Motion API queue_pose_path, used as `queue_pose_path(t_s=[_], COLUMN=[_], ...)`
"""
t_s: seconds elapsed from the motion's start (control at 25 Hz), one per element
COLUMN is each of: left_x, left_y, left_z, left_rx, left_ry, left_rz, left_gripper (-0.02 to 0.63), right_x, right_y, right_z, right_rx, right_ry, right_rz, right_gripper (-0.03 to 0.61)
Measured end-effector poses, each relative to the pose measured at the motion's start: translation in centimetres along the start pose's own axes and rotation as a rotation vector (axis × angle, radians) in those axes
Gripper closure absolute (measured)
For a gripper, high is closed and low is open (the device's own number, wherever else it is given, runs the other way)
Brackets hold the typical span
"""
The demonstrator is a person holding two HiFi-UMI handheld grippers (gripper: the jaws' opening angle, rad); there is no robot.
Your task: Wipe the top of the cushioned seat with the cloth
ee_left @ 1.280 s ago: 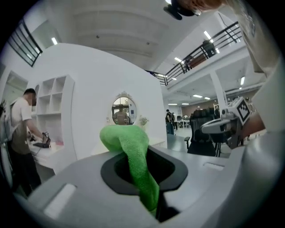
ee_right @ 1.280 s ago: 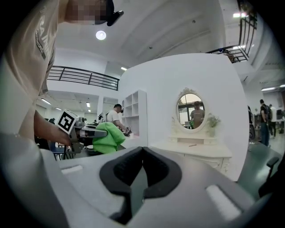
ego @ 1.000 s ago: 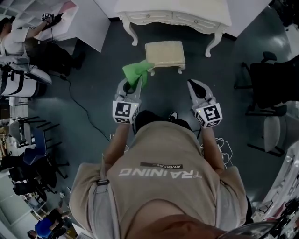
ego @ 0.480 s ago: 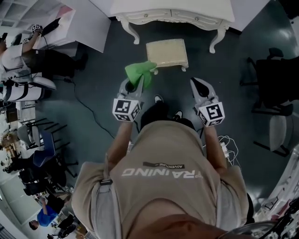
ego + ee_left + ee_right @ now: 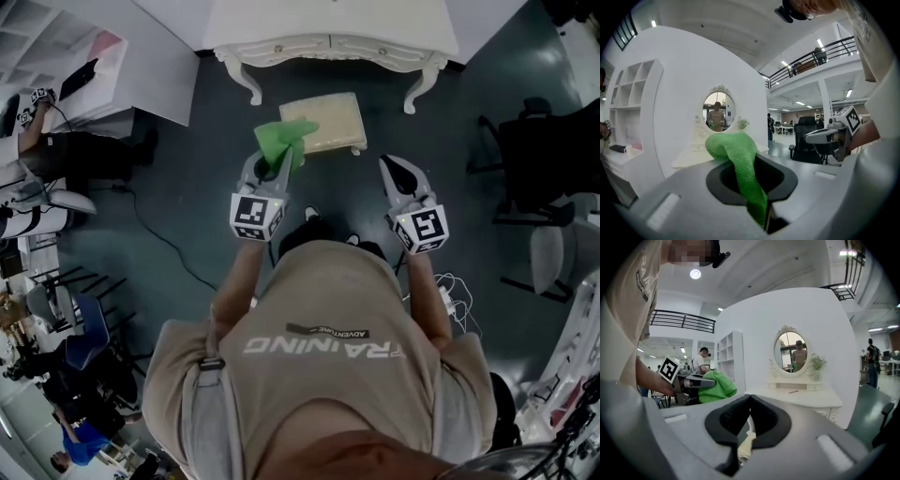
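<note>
A cream cushioned seat (image 5: 330, 122) on white legs stands on the dark floor in front of a white dressing table (image 5: 328, 42). My left gripper (image 5: 269, 169) is shut on a green cloth (image 5: 281, 142), which hangs over the seat's left edge in the head view. In the left gripper view the green cloth (image 5: 740, 164) runs down between the jaws. My right gripper (image 5: 401, 173) is shut and holds nothing, just right of and nearer than the seat. Through the right gripper's (image 5: 748, 399) jaws a strip of the cream seat (image 5: 746, 444) shows, with the cloth (image 5: 715, 386) to the left.
A black office chair (image 5: 530, 155) stands at the right. White shelving and a counter (image 5: 122, 56) lie at the left, with a seated person (image 5: 37, 141) beside them. A black cable (image 5: 169, 244) trails over the floor. The table carries an oval mirror (image 5: 793, 351).
The person has stepped towards the seat; both grippers now sit closer to it, and the green cloth overlaps the seat's left end.
</note>
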State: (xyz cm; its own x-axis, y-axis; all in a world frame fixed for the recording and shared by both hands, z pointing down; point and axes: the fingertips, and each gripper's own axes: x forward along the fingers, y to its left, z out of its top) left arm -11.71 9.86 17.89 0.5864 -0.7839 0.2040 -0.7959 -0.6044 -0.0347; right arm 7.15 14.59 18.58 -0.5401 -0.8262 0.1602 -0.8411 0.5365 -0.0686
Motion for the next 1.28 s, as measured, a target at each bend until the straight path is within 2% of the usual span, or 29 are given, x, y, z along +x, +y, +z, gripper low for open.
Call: queue_pose_path(t_s=[0.4,0.64,0.92,1.28], left_x=[1.3,2.1,4.3,7.8], left_y=[8.8,11.7,13.4,14.6], left_z=[-1.9,-2.1,-3.4,-2.2], left_rx=[-0.044,-0.075,-0.106,-0.136], left_ry=[-0.005,-0.022,0.013,0.041], left_rz=[-0.055,-0.05,-0.008,0.118], left_gripper=[0.566,0.566,0.566,0.566], right_x=[8.7,10.9,13.8,18.1], right_y=[2.6,2.7,0.4,-4.9], right_z=[1.5,1.6,1.2,1.8], right_rx=[-0.027,-0.036,-0.025,-0.032], right_ry=[0.028,0.061,0.075,0.05], right_rz=[-0.03,-0.044,-0.008,0.11], right_gripper=[0.577,0.577,0.577,0.577])
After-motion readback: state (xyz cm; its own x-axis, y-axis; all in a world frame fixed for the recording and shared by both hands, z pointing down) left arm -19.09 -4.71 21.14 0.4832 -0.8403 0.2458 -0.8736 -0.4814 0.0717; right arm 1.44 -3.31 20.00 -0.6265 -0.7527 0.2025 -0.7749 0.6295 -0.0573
